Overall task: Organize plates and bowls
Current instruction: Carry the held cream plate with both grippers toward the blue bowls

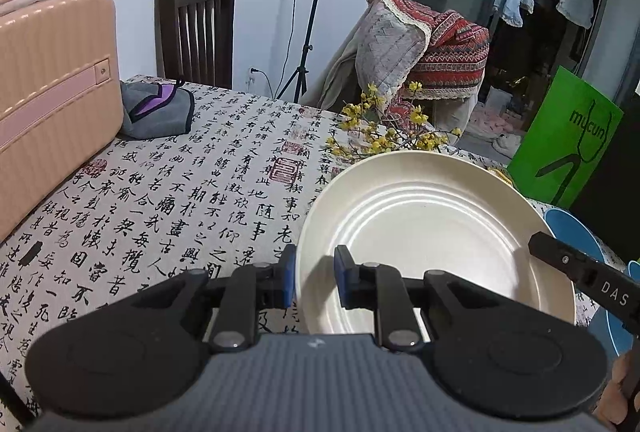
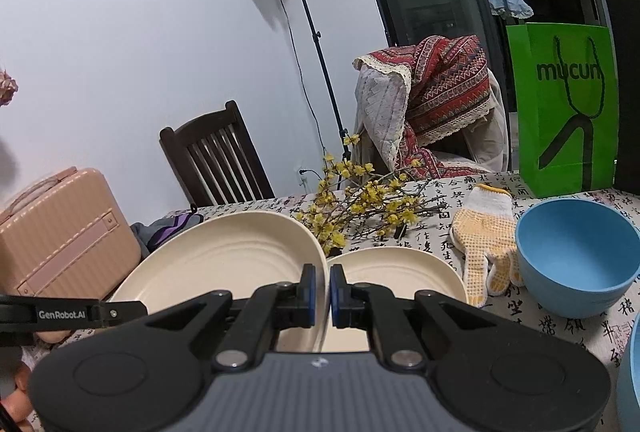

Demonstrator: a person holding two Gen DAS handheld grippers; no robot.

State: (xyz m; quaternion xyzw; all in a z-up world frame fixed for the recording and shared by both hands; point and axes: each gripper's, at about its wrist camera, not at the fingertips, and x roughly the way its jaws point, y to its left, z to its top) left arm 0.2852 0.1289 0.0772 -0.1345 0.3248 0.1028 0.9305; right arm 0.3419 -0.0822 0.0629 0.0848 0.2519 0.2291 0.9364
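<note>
— Where's the big cream plate (image 1: 436, 228)?

— Lifted over the table (image 1: 192, 168), at about two o'clock from the left gripper (image 1: 315, 278), whose pads pinch its near rim. The right gripper (image 2: 321, 290) is clamped on the opposite rim, at its eleven o'clock.

— Tricky to handle?

— Looks light, stiff and glossy, probably slippery. Rim holds seem best. A smaller plate (image 2: 400, 268) lies beneath.

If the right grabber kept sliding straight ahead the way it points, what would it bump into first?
The right gripper already pinches the large cream plate's rim; straight ahead lie the yellow flower twigs, probably first.
</note>
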